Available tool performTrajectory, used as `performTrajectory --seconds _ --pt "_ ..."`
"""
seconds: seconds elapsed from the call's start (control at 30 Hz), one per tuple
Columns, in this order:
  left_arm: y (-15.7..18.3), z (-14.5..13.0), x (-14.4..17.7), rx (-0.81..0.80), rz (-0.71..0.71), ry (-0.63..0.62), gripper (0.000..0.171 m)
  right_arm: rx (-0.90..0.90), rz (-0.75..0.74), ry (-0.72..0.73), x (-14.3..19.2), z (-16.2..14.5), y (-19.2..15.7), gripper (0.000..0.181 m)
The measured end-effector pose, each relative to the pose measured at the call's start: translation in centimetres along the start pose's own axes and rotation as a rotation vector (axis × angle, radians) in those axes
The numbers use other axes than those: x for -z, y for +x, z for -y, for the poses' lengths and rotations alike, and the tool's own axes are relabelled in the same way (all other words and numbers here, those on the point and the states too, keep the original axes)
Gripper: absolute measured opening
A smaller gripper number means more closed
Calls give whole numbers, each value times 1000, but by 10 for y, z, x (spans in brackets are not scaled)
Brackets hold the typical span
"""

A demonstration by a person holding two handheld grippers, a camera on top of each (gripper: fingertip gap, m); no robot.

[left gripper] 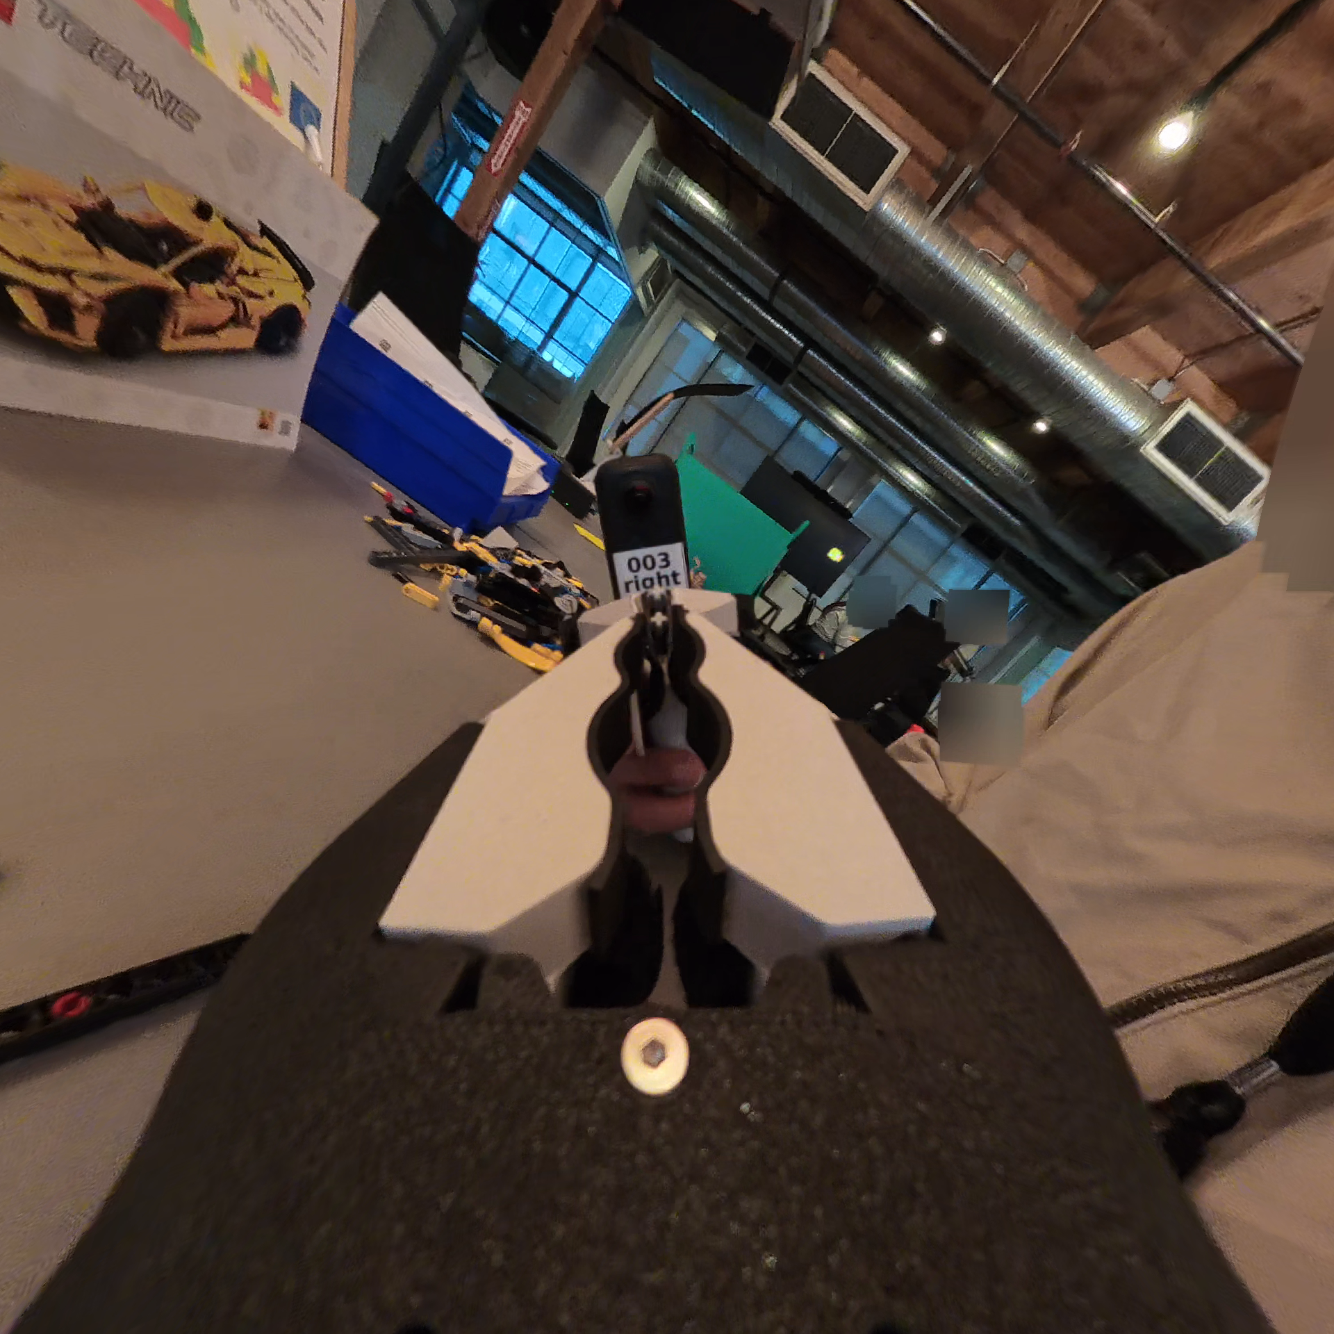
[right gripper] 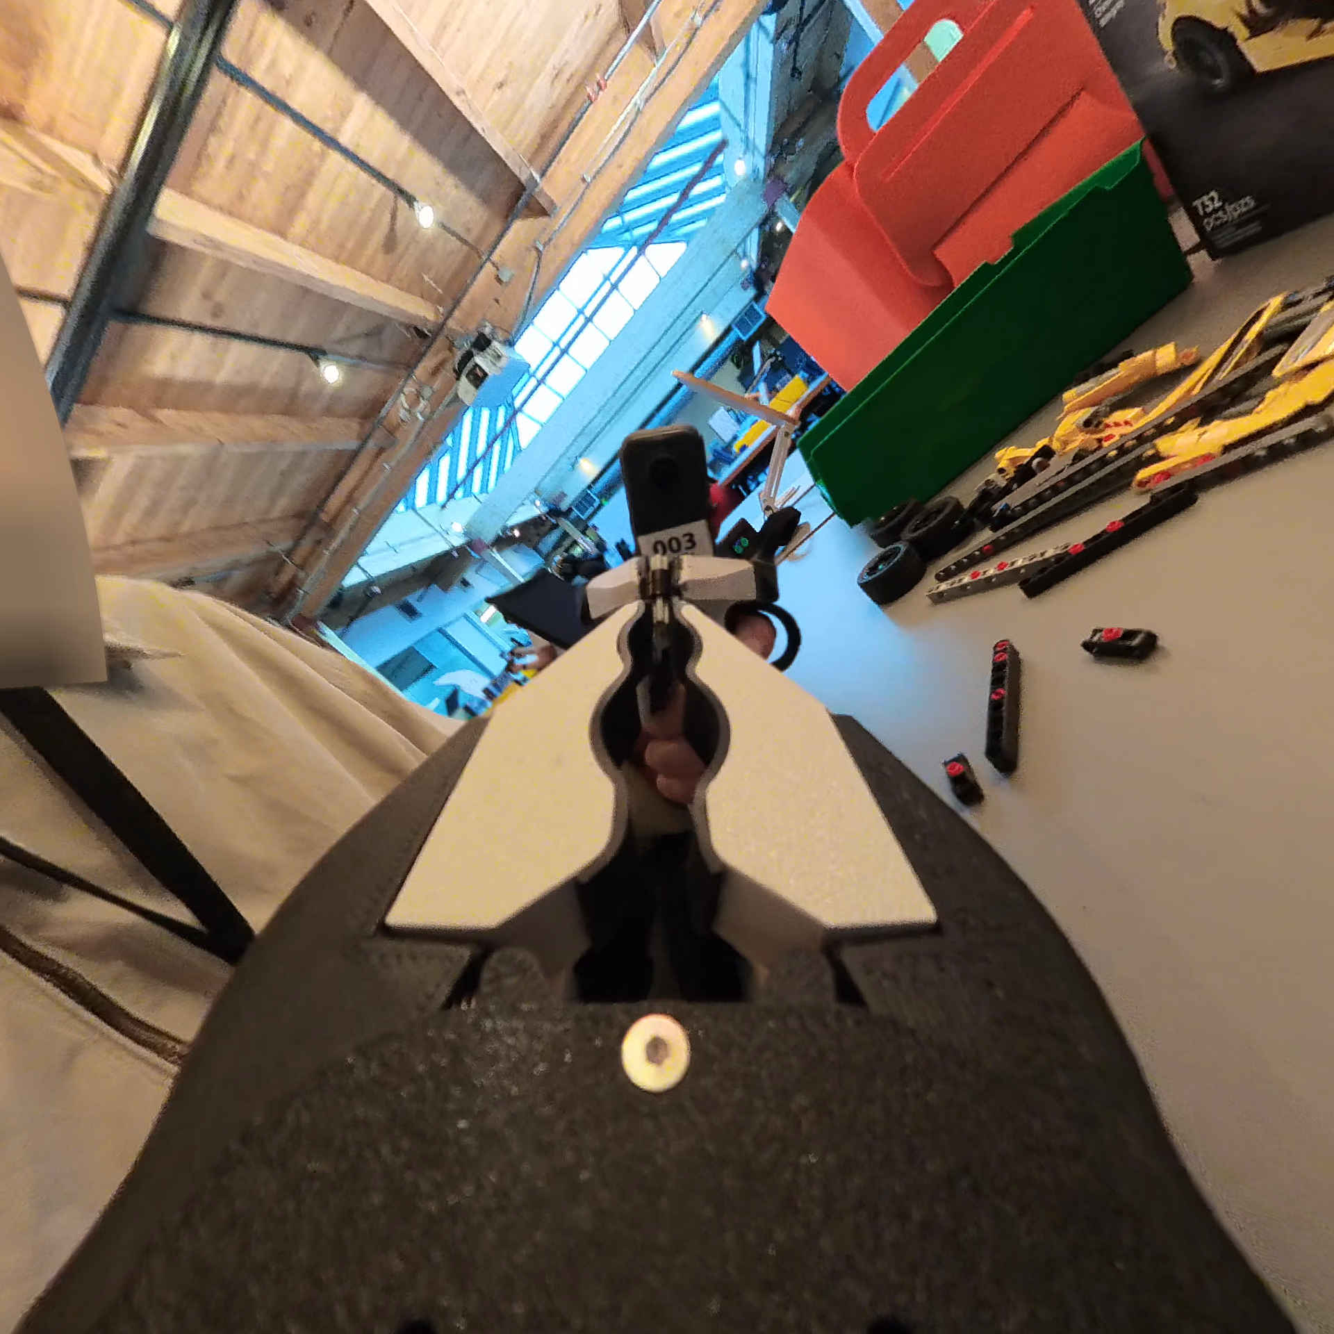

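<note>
You've got both tools nose to nose, raised off the bench [left gripper: 180,686] in front of your beige jacket [left gripper: 1083,794]. The left gripper [left gripper: 658,613] has its jaws clenched, w/ a small part [left gripper: 655,605] nipped right at the tips. It's too tiny to name, prob. a brick-kit pin or connector. The right gripper [right gripper: 660,588] is likewise clamped down, and its tips meet the same small part from the opposite side, turned roughly crosswise to the left pair. Holding it mid-air between two tip grips looks like the way to steady sth that small: each tool braces the piece vs. the other. A black camera [left gripper: 639,505] w/ a white label stands on the far tool in each view. To the left gripper's side on the bench lies a half-built yellow-and-black brick car [left gripper: 505,585], near it a blue bin [left gripper: 404,426] w/ papers in it, and behind that the kit box [left gripper: 144,274] showing a yellow sports car. In the right wrist view, loose black wheels [right gripper: 891,574], black beams w/ red pins [right gripper: 1003,707] and yellow body sections [right gripper: 1191,404] are spread out within easy reach, w/ a green bin [right gripper: 1010,375] and a red carton [right gripper: 938,180] parked farther back, prob. so they don't crowd the loose bits.
</note>
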State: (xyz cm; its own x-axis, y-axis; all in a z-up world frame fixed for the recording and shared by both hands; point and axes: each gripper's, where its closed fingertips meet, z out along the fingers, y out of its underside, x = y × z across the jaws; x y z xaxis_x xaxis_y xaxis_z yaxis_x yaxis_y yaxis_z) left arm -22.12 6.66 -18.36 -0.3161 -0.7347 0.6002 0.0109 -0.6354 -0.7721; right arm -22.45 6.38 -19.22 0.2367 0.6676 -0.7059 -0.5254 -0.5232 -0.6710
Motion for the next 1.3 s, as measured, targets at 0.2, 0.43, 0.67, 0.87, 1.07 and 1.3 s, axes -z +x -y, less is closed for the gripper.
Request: performTrajectory --seconds 0.2,0.43,0.67,0.87,1.07,1.3 --pt "-3 -11 -7 -12 28 -53 11 -44 -6 90 5 4 5 2" --pt "-2 -10 -5 -5 16 -42 5 15 -43 75 3 0 3 2" --pt "0 -16 -7 -97 31 -89 4 -31 6 46 6 0 2 7" --pt "6 -24 -9 -116 6 -139 3 56 14 -128 9 -3 -5 13" --pt "5 -33 -12 -162 36 -195 4 96 -17 -234 8 -12 -2 6" --pt "0 -31 -16 -104 51 -171 8 -14 22 -49 2 -4 1 6"
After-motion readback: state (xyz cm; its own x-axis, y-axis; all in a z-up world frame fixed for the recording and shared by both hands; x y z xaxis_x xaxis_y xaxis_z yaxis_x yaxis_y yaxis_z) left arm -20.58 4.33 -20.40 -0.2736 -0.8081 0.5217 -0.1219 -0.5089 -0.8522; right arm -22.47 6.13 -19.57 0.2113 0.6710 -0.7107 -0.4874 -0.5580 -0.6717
